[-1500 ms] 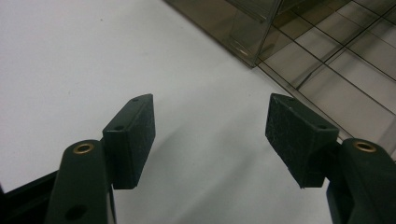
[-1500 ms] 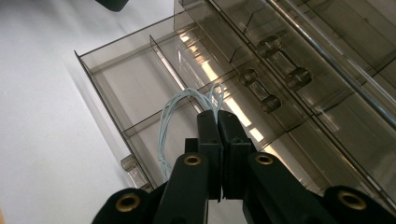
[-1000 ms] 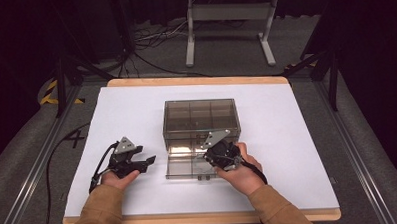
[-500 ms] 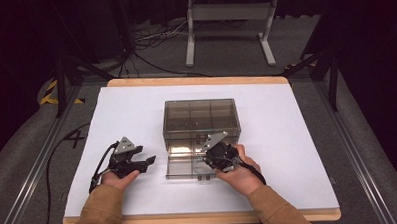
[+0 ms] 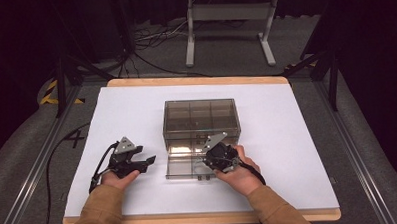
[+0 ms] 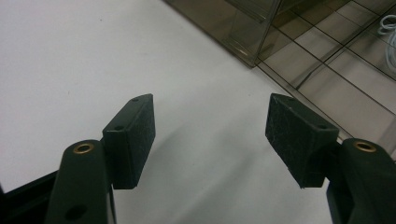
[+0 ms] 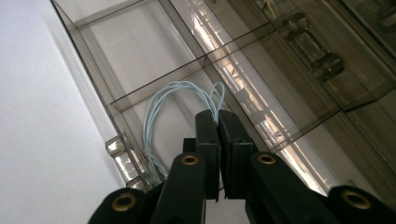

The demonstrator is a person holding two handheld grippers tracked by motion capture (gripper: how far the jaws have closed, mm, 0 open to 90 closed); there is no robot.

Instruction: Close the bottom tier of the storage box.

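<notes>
A smoke-tinted clear plastic box (image 5: 200, 117) stands mid-table, its lowest drawer (image 5: 183, 168) pulled out toward me. In that drawer's compartment lies a coil of pale blue wire (image 7: 161, 100). My right gripper (image 7: 218, 114) reaches into the drawer (image 7: 130, 51) with its tips pinching one loop of the coil; the jaws have just eased apart slightly, leaving a thin slit. In the high view my right gripper (image 5: 209, 162) sits over the drawer's right part. My left gripper (image 5: 149, 162) rests on the white sheet left of the drawer, open (image 6: 210, 112), nothing between its pads.
The drawer's divided floor (image 6: 327, 70) lies right of the left gripper, with the wire (image 6: 390, 25) at its far corner. A white sheet (image 5: 287, 139) covers the wooden table. Metal rails run along both sides, and a stand's legs (image 5: 229, 36) rise behind.
The right hand has shifted slightly at the drawer. The left hand and the box have not moved.
</notes>
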